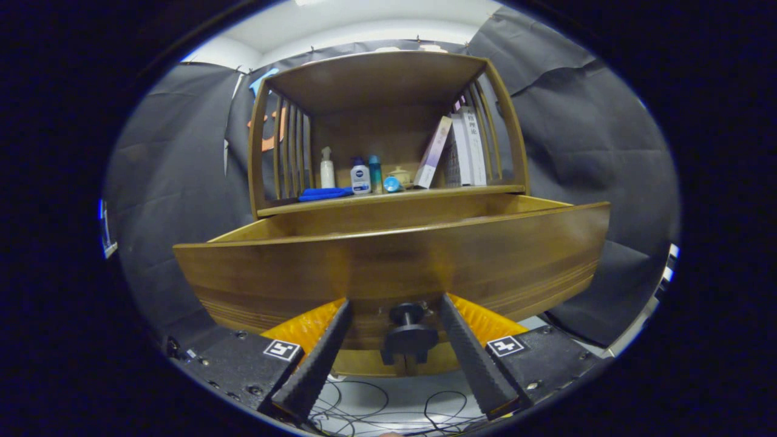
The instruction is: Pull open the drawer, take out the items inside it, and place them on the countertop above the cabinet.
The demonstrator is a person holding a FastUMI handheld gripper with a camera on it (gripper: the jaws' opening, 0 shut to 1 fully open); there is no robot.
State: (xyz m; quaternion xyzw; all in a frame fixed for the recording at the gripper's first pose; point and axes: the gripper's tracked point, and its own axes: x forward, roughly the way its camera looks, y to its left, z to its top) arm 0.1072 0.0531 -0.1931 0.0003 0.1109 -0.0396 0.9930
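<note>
The wooden drawer stands pulled out of the cabinet toward me, and its tall front panel hides what lies inside. A dark round knob sits low on that front panel. My gripper is open, its fingers straddling the knob with a gap on each side and their tips almost at the drawer front. Above and behind the drawer runs the countertop.
On the countertop stand a white pump bottle, a white-and-blue bottle, a teal bottle and a small pot. A blue cloth lies at its left front; books lean at the right. Cables lie on the floor below.
</note>
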